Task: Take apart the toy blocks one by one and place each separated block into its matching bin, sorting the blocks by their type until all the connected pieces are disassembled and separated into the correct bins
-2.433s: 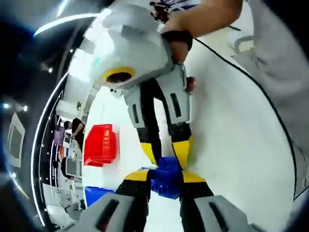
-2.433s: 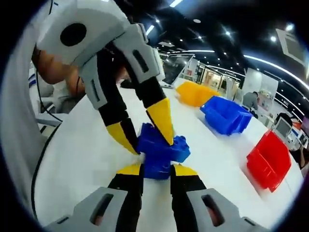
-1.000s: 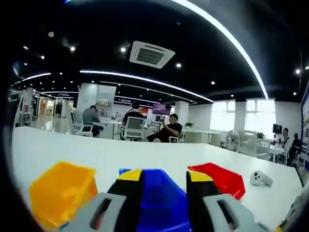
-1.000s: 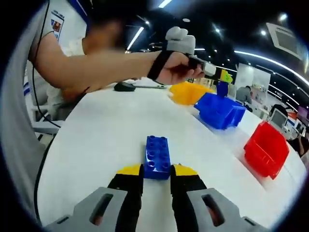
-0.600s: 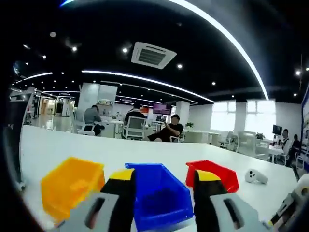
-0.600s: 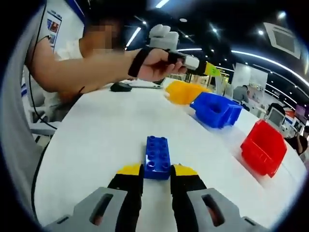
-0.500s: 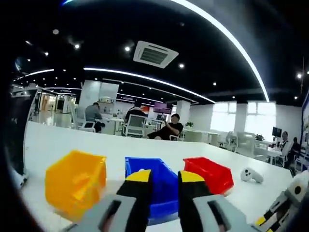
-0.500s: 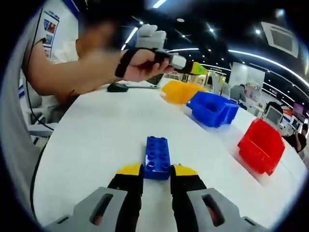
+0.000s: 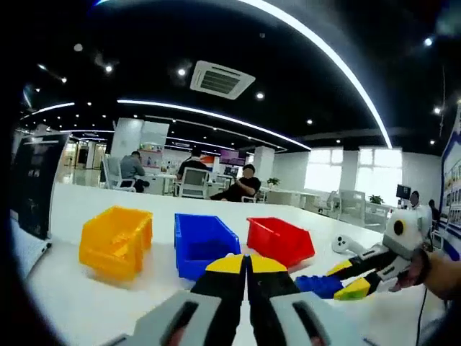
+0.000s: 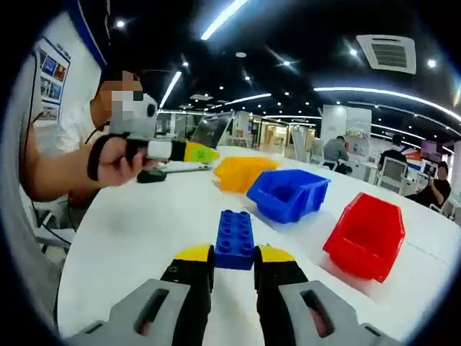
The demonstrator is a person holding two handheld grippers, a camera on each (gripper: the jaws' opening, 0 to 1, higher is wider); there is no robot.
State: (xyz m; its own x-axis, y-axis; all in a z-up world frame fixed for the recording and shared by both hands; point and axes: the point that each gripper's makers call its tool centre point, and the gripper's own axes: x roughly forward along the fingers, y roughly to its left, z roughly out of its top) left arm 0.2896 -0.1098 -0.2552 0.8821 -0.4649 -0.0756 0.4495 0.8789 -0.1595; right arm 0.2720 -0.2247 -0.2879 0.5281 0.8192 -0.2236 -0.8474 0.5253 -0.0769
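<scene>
Since dropping its piece, left gripper (image 9: 247,261) has pinched together; right gripper (image 10: 233,254) clamps the blue block (image 10: 235,238), lower centre

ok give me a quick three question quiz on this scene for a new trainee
1. True or false: the right gripper is shut on a blue block.
2. Multiple choice: in the left gripper view, which bin sits between the other two? A) yellow bin B) blue bin C) red bin
3. Fill in: the left gripper has its jaws ____ with nothing between them.

Key:
1. True. The block sits clamped between the yellow-tipped jaws in the right gripper view.
2. B. The blue bin is in the middle.
3. Shut. The two jaw tips meet.
</scene>
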